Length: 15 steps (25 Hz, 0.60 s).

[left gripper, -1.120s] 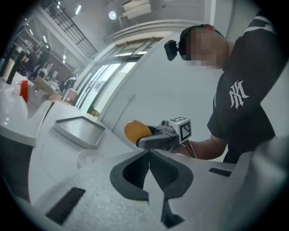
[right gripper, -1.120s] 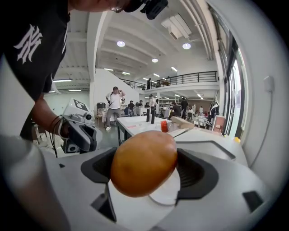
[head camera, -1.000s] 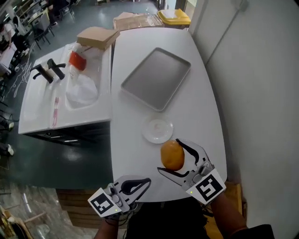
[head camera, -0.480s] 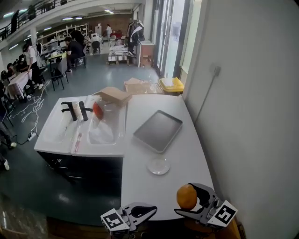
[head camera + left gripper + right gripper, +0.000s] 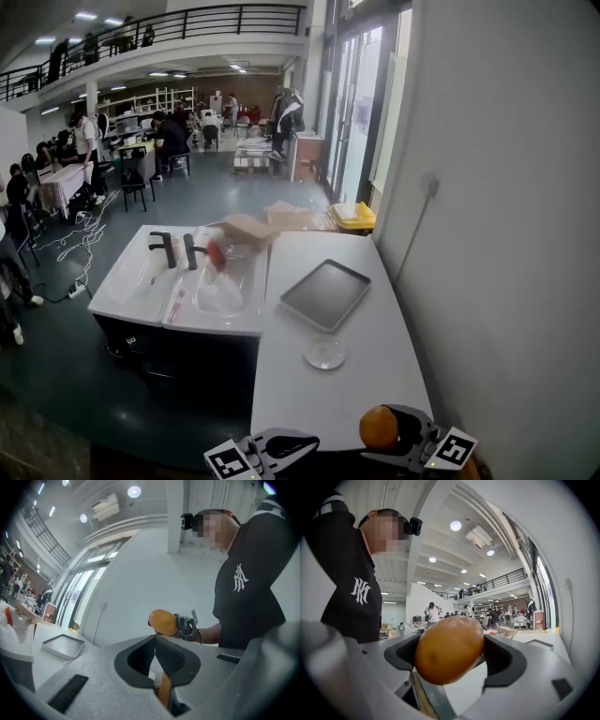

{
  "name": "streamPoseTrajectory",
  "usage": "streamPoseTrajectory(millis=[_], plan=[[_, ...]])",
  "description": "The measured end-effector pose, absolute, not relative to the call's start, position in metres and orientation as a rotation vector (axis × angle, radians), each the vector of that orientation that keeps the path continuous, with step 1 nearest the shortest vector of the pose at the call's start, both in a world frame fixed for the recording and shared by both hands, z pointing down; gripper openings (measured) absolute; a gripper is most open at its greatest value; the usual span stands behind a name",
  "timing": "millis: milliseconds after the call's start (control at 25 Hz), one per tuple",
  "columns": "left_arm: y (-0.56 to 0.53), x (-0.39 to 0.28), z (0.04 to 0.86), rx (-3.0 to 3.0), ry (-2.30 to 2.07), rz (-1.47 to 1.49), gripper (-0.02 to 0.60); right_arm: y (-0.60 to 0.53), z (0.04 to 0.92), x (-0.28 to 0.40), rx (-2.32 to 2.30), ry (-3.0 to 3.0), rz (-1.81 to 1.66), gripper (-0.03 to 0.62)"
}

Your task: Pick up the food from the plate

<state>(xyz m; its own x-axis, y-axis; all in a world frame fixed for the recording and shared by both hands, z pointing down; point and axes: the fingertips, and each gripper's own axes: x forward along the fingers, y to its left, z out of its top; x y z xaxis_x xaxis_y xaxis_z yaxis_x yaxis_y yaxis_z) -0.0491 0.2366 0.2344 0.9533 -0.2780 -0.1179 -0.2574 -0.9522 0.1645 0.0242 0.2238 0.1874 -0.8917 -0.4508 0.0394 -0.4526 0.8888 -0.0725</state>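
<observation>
White tabletop (image 5: 375, 375) carries small clear plate (image 5: 324, 354), grey metal tray (image 5: 325, 294); busy hall beyond. Your right gripper (image 5: 384, 435) clamps round orange-brown food (image 5: 377, 426); left gripper (image 5: 309, 440) jaws together.

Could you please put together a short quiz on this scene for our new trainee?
1. True or false: the food is lying on the plate.
2. What is the right gripper shut on? A) nothing B) the orange food C) the plate
3. Fill in: the jaws of the left gripper are ___, with nothing between them.
Key: 1 false, the plate is bare; 2 B; 3 together.
</observation>
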Motion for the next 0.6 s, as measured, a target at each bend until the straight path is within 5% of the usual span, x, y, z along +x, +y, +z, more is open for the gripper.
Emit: streamPoseTrajectory(millis=[600], plan=[[0.269,-0.009,0.223,2.991,-0.491,-0.073,0.005,0.249,0.205,0.040,0.434,-3.253,0.449,0.416]])
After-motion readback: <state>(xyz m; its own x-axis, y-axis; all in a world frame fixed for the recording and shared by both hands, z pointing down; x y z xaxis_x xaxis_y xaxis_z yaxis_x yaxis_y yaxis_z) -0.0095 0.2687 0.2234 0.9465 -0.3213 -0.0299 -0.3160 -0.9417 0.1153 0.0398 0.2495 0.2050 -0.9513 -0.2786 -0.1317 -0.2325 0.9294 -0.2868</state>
